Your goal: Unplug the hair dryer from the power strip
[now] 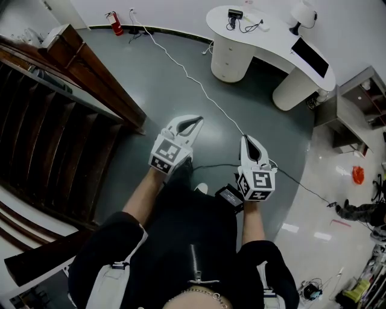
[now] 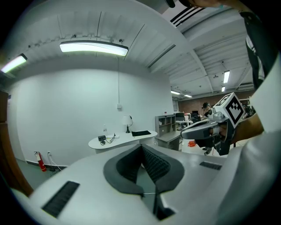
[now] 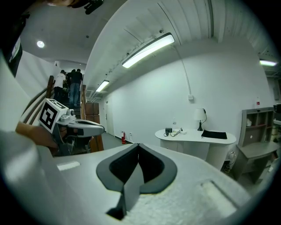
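Left tool (image 1: 194,121): pressed together and empty, held out ahead of you.
Right tool (image 1: 246,140): also shut on nothing, just beside the left.
White cord (image 1: 199,84): crosses the floor from the far wall; its near end hides behind your right tool.
Black cord (image 1: 301,184): trails right from near your feet.
Desk (image 1: 274,39): well apart; a small dark item (image 1: 235,13) with leads sits on it.
Hair dryer: possibly that item; you cannot tell from here.
Risk: catch a floor cord with your foot and you could drag whatever it feeds.
Pointing, long axis: too small to read.
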`<control>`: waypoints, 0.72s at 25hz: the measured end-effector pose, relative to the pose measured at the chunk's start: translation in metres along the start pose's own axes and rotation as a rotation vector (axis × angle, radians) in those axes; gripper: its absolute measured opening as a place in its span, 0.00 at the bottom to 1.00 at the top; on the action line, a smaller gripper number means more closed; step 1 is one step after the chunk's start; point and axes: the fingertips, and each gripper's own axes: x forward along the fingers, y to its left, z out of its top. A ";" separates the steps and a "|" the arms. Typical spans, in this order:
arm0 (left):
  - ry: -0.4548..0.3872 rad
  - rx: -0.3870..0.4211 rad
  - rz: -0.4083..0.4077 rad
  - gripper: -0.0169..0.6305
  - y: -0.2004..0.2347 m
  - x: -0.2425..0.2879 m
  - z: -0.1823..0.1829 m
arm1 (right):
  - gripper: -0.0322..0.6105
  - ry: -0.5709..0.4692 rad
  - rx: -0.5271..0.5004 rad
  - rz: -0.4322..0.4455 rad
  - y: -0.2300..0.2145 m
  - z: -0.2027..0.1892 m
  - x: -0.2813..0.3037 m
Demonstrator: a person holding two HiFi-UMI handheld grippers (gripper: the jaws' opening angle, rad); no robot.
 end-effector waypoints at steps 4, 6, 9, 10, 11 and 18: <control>0.003 -0.004 -0.022 0.04 0.014 0.014 -0.002 | 0.05 0.005 0.009 -0.007 -0.005 0.005 0.019; 0.008 -0.008 -0.033 0.04 0.025 0.026 -0.003 | 0.05 0.009 0.014 -0.002 -0.008 0.008 0.033; 0.011 -0.011 -0.047 0.04 0.047 0.050 -0.001 | 0.06 0.017 0.015 -0.003 -0.016 0.015 0.060; 0.011 -0.011 -0.054 0.04 0.054 0.059 0.000 | 0.05 0.020 0.015 -0.005 -0.019 0.017 0.070; 0.011 -0.010 -0.060 0.04 0.062 0.066 0.001 | 0.05 0.023 0.016 -0.008 -0.022 0.020 0.079; 0.020 0.000 -0.108 0.05 0.116 0.109 0.007 | 0.05 0.041 0.028 -0.039 -0.034 0.035 0.144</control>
